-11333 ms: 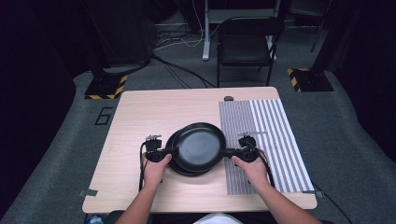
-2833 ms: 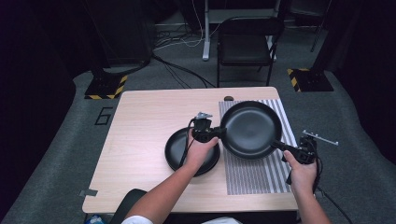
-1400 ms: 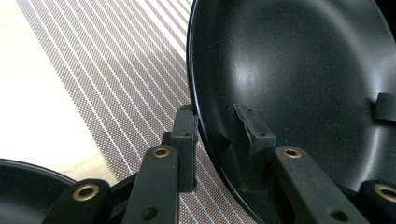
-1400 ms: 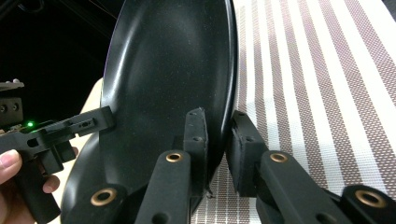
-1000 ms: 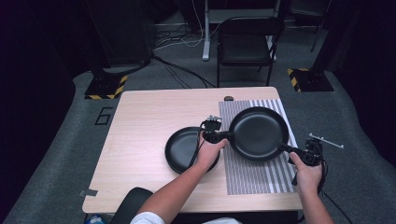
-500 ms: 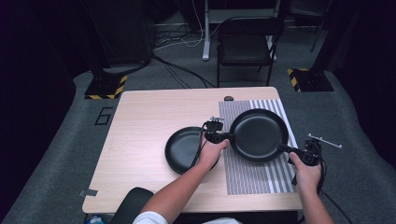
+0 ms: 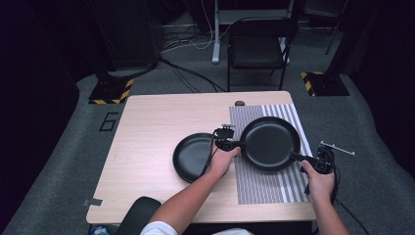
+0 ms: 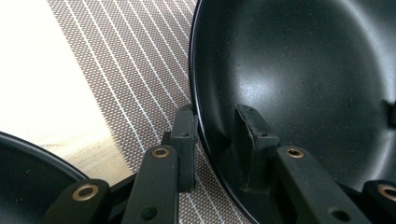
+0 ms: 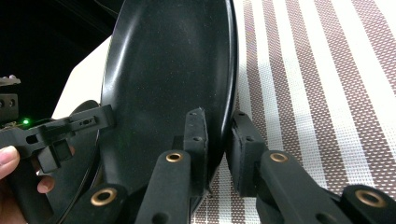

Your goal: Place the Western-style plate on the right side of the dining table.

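Note:
A large black pan [image 7: 270,143] lies low over the striped mat [image 7: 264,188] on the table's right half; I cannot tell whether it touches the mat. My left gripper [image 7: 235,144] is shut on the pan's left rim. In the left gripper view one jaw is outside the pan [image 8: 303,84] and one inside, gripper [image 8: 215,116]. At the opposite rim my right gripper [image 7: 299,156] is shut too, and the right gripper view shows its jaws [image 9: 217,116] clamping the pan's [image 9: 173,70] edge. A smaller black pan [image 7: 193,156] rests on the bare wood just left of the mat.
The wooden table [image 7: 147,137] has free room on its left half. A small dark object [image 7: 239,103] sits at the far edge by the mat. A black chair [image 7: 257,49] stands behind the table, with cables on the floor.
The large pan, earlier stacked on the small one at mid-table, was lifted and carried right over the mat. Over the last second it has sunk a touch and both hands have barely moved.

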Demonstrator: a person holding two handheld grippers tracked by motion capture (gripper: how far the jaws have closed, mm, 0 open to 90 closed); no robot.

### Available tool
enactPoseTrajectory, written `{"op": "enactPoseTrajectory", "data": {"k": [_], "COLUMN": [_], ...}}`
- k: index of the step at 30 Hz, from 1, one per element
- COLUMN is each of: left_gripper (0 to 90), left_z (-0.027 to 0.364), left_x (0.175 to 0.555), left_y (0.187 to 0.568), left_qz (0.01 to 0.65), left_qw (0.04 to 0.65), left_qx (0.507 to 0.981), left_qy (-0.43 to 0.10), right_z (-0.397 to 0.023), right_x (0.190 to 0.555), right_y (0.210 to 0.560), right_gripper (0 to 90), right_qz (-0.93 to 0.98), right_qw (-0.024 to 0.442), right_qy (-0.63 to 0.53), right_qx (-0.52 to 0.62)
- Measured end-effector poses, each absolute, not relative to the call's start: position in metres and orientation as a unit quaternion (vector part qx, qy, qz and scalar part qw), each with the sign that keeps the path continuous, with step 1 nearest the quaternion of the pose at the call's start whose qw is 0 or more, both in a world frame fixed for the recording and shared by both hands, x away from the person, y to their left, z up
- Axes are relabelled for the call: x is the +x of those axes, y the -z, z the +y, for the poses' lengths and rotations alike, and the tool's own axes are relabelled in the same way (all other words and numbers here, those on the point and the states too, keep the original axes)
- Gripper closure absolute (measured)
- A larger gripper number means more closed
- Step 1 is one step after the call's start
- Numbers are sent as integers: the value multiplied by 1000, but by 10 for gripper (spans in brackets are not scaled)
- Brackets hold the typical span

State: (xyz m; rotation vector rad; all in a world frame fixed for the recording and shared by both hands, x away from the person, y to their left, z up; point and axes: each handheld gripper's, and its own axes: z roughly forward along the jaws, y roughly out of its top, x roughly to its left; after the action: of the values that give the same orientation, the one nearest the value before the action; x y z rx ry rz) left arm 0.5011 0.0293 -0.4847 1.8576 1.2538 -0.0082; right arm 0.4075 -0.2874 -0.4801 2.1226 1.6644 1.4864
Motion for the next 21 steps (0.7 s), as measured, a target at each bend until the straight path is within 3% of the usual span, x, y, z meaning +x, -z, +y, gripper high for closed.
{"op": "enactPoseTrajectory", "data": {"k": [21], "left_gripper": [704], "left_z": [25], "left_x": [511], "left_y": [495], "left_qz": [517], "left_qw": [418], "left_qx": [747], "left_qy": [-1], "right_z": [-289], "right_x": [419], "right_y": [495], "right_gripper": [788], "right_qz": [531], "right_qw": [9], "right_qy": [-476], "right_qx": [701]}}
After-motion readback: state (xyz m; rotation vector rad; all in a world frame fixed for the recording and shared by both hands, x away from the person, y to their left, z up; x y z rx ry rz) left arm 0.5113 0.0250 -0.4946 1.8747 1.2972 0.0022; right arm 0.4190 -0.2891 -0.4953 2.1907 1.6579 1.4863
